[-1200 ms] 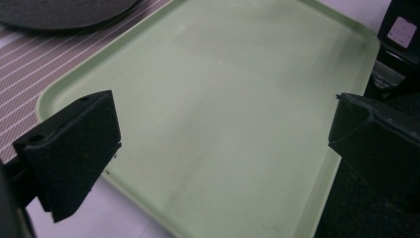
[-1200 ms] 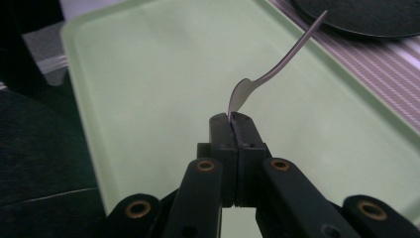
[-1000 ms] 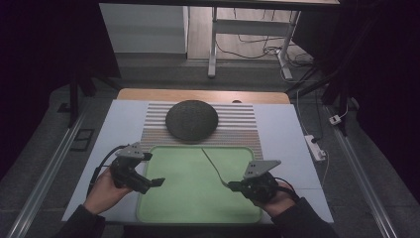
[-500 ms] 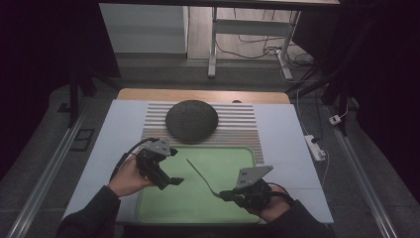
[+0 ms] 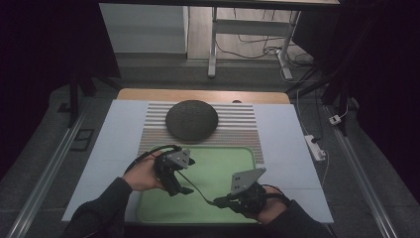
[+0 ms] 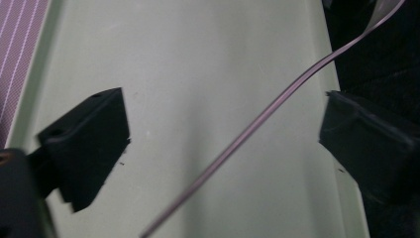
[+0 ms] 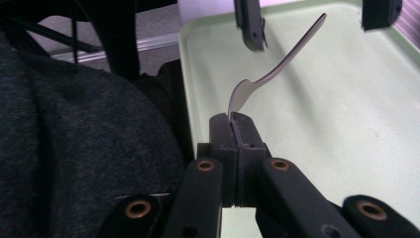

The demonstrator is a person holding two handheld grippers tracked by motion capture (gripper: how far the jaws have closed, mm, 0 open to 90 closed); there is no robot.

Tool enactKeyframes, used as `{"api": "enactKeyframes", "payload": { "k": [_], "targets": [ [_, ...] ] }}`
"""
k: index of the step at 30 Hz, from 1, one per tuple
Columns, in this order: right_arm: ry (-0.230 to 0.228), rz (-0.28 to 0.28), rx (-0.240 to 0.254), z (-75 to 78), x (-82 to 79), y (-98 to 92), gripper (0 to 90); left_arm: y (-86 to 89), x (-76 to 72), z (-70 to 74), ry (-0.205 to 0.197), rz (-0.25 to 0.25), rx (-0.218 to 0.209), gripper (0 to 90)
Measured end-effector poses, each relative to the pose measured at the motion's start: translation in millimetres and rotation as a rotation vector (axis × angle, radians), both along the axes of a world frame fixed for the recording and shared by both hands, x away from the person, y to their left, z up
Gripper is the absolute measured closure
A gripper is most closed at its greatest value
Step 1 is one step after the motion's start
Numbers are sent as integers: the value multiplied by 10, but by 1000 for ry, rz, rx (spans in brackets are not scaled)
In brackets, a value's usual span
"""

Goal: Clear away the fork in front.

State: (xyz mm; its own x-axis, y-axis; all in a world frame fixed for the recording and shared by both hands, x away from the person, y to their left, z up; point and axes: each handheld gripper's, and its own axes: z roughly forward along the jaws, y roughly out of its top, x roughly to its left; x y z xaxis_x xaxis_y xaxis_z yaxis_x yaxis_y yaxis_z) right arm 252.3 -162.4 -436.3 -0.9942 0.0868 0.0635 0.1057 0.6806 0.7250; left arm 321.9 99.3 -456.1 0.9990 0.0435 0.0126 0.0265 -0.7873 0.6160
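Your left gripper (image 5: 184, 190) has swung in over the tray (image 5: 233, 158), jaws just starting to close around the spoon's handle.
Your right gripper (image 7: 233, 118) pinches the spoon (image 7: 277, 69) by its bowl; the left isn't touching it yet, so the handover remains.

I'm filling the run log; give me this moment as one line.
right gripper: shut on spoon | left gripper: jaws open, closing around spoon handle, not touching | over green tray

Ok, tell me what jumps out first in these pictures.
A thin metal spoon is pinched at its bowl end in the shut right gripper, slanting up over the green tray. The left gripper has its jaws open on either side of the handle, just closing in. A dark dome-shaped object sits on the striped mat behind.
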Motion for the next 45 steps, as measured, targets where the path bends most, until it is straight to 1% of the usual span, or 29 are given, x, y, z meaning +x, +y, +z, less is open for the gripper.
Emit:
{"api": "enactKeyframes", "payload": {
  "k": [1, 3, 5, 6, 8, 10, 12, 16, 17, 18, 21, 23, 25, 26, 28, 30, 32, 37, 40, 42, 44, 45],
  "targets": [
    [0, 0, 0, 0, 0, 0, 892, -4, -5, -10, 5, -21, 4, 93],
    [7, 17, -2, 8, 0, -2, 892, -6, -18, -26, -3, -51, 19, 145],
    [11, 26, -3, 11, -4, 0, 892, 0, -26, -39, 1, -92, 27, 213],
    [13, 30, -5, 13, -6, 0, 892, 1, -40, -47, 2, -100, 25, 252],
    [17, 36, -2, 18, -7, -2, 892, 9, -46, -46, 0, -134, 38, 330],
    [21, 44, -1, 23, -7, -4, 892, 15, -58, -46, -7, -151, 40, 415],
    [23, 48, 2, 30, -5, -7, 892, 24, -62, -44, -2, -177, 40, 496],
    [24, 56, 5, 35, -4, -8, 892, 24, -80, -52, -25, -208, 55, 583],
    [22, 66, -2, 41, -2, -6, 892, 22, -82, -55, -25, -217, 53, 630],
    [22, 66, -2, 41, -2, -6, 892, 21, -83, -56, -27, -227, 54, 630],
    [27, 75, 0, 38, -8, 3, 892, 16, -85, -55, -30, -251, 53, 678],
    [25, 84, -4, 37, -6, 5, 892, 10, -93, -57, -45, -269, 57, 689],
    [25, 89, -5, 35, -9, 9, 892, 3, -98, -61, -52, -292, 55, 731],
    [25, 89, -5, 35, -9, 9, 892, 1, -98, -62, -56, -303, 57, 731],
    [27, 93, -5, 34, -6, 12, 892, -6, -98, -64, -60, -325, 61, 766],
    [25, 100, -4, 32, -4, 13, 892, -17, -99, -65, -64, -342, 73, 772],
    [24, 101, -6, 29, -11, 17, 891, -25, -104, -75, -64, -355, 75, 783],
    [21, 116, -1, 17, -14, 17, 886, -37, -131, -81, -89, -398, 95, 811],
    [12, 107, 4, 9, -1, 2, 860, -42, -150, -92, -85, -426, 99, 839],
    [8, 80, 11, 15, 38, -37, 827, -51, -161, -92, -81, -437, 101, 861],
    [11, 61, 34, 16, 61, -66, 810, -55, -152, -80, -64, -425, 102, 862],
    [11, 61, 34, 16, 61, -66, 810, -51, -147, -71, -54, -412, 98, 862]
  ]
}}
